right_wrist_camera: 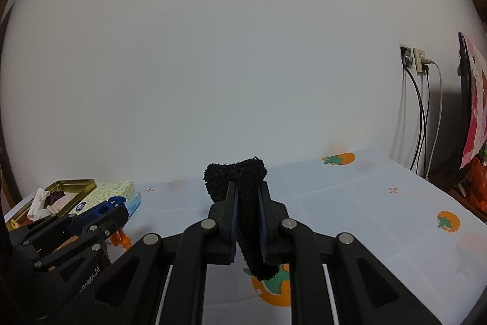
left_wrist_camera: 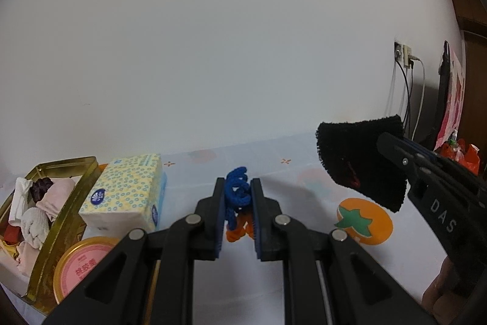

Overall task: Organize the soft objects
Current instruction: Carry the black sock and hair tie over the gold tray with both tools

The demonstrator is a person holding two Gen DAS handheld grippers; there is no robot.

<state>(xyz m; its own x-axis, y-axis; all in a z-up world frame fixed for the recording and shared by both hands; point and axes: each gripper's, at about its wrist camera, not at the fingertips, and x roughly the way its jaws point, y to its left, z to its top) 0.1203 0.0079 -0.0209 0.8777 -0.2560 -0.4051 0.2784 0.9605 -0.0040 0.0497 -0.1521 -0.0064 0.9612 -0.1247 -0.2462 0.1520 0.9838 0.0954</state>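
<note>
Gold tin (left_wrist_camera: 73,197) at far left already holds rolled socks and cloths, so part of the sorting looks done; a tissue pack (left_wrist_camera: 127,191) and a pink-lidded jar (left_wrist_camera: 82,267) sit beside it. My left tool (left_wrist_camera: 238,191) is clamped on a blue and orange cord (left_wrist_camera: 236,188), my right tool (right_wrist_camera: 247,191) on a black sock (right_wrist_camera: 236,175), both lifted above the bench (right_wrist_camera: 365,203); both look bound for the tin. Fruit-print cloth, white wall, cables plugged in at right

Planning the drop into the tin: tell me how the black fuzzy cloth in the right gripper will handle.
The black cloth looks floppy: its lower end droops below the right gripper. It seems light, hanging clear of the table. Its fuzzy pile probably grips the pads, so it may cling on release.
</note>
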